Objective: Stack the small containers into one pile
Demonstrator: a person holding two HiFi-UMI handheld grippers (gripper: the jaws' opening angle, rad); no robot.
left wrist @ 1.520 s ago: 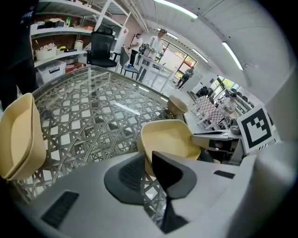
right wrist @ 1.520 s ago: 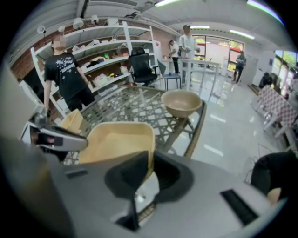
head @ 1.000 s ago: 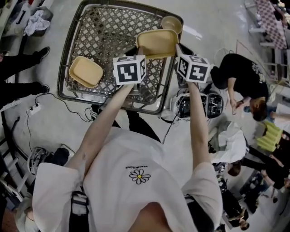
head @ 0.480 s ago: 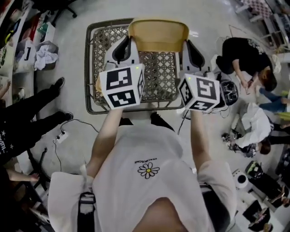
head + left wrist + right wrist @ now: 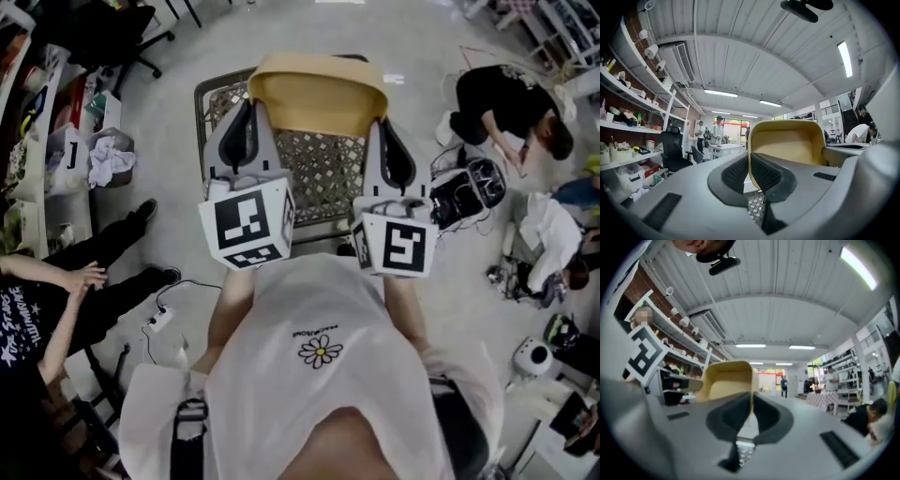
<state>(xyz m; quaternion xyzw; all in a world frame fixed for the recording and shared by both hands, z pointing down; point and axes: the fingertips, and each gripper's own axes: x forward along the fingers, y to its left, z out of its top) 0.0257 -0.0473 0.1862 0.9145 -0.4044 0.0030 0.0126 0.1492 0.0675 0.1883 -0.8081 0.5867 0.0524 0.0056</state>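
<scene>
Yellow tub (image 5: 319,92) at 12 o'clock over mesh table (image 5: 323,173), long axis 9-to-3. Left gripper (image 5: 251,111), jaws just closing, pinches its 9 o'clock wall. Right gripper (image 5: 382,131) clamps the 3 o'clock wall.

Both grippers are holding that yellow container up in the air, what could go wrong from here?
Each gripper pinches only a thin rim of the yellow container: the left gripper, whose jaws have just been closing on it, and the right gripper; a rim may slip out. If the hands drift apart or twist, it could drop onto the mesh table.
</scene>
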